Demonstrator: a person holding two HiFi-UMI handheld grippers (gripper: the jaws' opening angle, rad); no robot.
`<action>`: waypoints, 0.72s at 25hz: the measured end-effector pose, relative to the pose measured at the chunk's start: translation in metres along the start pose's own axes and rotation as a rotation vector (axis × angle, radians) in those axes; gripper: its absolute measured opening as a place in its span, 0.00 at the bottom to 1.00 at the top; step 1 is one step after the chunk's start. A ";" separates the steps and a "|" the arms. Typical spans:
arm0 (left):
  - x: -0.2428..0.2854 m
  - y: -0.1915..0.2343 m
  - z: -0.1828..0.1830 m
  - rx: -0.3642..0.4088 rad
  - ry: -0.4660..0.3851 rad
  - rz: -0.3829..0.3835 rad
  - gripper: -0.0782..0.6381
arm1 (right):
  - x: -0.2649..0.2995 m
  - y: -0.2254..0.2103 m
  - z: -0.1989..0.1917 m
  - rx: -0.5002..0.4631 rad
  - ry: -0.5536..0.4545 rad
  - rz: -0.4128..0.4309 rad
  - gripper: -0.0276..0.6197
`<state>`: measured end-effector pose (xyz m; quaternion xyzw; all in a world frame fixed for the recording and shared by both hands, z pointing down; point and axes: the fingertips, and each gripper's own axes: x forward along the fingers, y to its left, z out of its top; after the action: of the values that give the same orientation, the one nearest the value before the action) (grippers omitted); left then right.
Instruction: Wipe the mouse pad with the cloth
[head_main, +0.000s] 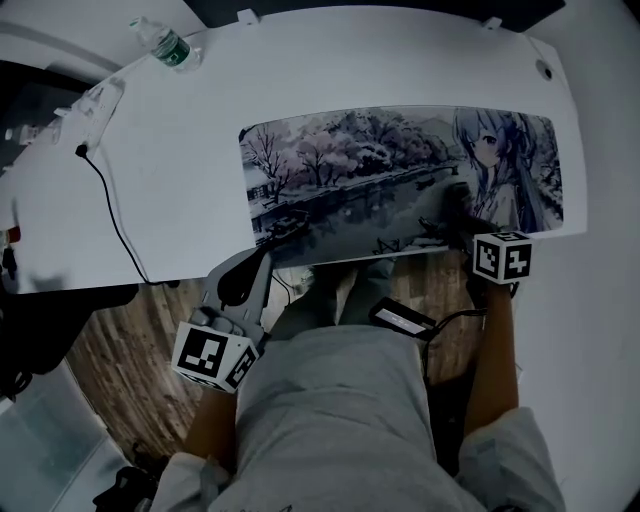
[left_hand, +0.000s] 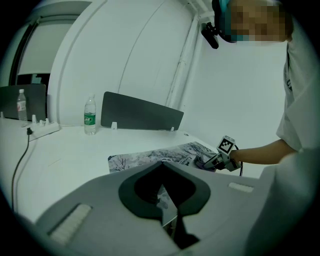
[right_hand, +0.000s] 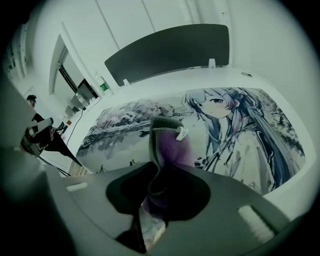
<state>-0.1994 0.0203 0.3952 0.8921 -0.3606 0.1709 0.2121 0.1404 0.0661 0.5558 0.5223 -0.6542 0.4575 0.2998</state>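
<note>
A long mouse pad (head_main: 350, 170) printed with a wintry lake and an anime girl lies on the white desk (head_main: 180, 190). My right gripper (head_main: 462, 222) is over the pad's near right part and is shut on a purple cloth (head_main: 450, 212). In the right gripper view the cloth (right_hand: 170, 145) stands folded between the jaws of the right gripper (right_hand: 159, 172) and rests on the pad (right_hand: 125, 120) beside the girl's figure. My left gripper (head_main: 258, 264) hovers at the desk's front edge by the pad's left corner. In its own view the left gripper (left_hand: 162, 166) is shut with nothing in it, looking across the pad (left_hand: 150, 157).
A water bottle (head_main: 165, 45) lies at the desk's far left, beside a power strip (head_main: 95, 100) whose black cable (head_main: 110, 210) runs across the desk. A dark divider panel (left_hand: 140, 114) closes the back. A black device (head_main: 400, 318) rests on the person's lap.
</note>
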 end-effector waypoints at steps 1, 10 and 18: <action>-0.003 0.004 0.000 0.001 0.000 0.002 0.13 | 0.002 0.006 0.001 0.002 -0.006 0.007 0.17; -0.033 0.032 -0.007 -0.011 -0.020 0.011 0.13 | 0.025 0.067 0.001 -0.026 0.012 0.062 0.17; -0.059 0.050 -0.013 -0.029 -0.054 0.032 0.13 | 0.045 0.131 0.002 -0.080 0.033 0.126 0.17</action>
<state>-0.2774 0.0277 0.3925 0.8875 -0.3827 0.1447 0.2121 0.0031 0.0509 0.5568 0.4600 -0.6986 0.4574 0.3020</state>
